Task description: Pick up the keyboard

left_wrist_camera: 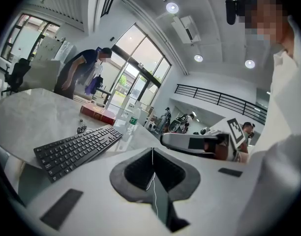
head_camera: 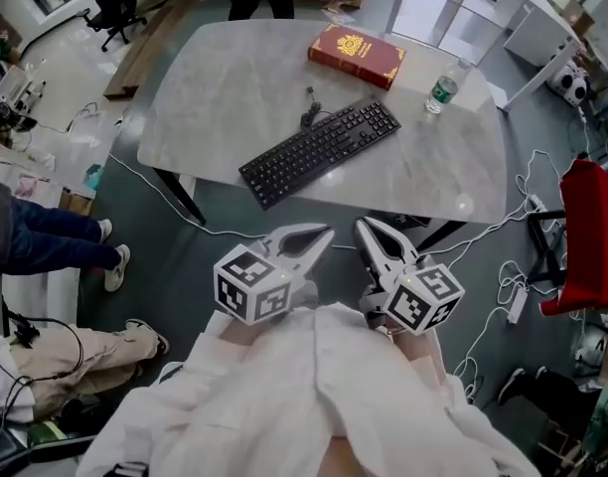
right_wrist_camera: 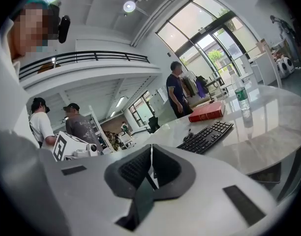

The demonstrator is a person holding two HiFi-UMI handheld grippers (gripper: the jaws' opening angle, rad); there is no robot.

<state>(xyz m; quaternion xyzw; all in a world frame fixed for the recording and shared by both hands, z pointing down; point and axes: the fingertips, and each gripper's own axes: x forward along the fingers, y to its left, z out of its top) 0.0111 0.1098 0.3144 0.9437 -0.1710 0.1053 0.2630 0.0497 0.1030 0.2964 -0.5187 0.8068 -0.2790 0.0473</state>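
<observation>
Pale tabletop (head_camera: 225,78); keyboard (head_camera: 319,152) diagonal near front edge

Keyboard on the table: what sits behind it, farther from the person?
Behind the keyboard lie its bundled cable, a red book and a water bottle. The tabletop directly under the keyboard is covered.

Pale marble table (head_camera: 234,78) on grey floor (head_camera: 170,271); tall windows (left_wrist_camera: 140,58), round ceiling lights (left_wrist_camera: 172,7), mezzanine railing (left_wrist_camera: 219,98).

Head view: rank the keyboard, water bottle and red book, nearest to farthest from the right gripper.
1. keyboard, centre, straight ahead.
2. water bottle, farther off, to the right.
3. red book, far back, beyond the keyboard.
</observation>
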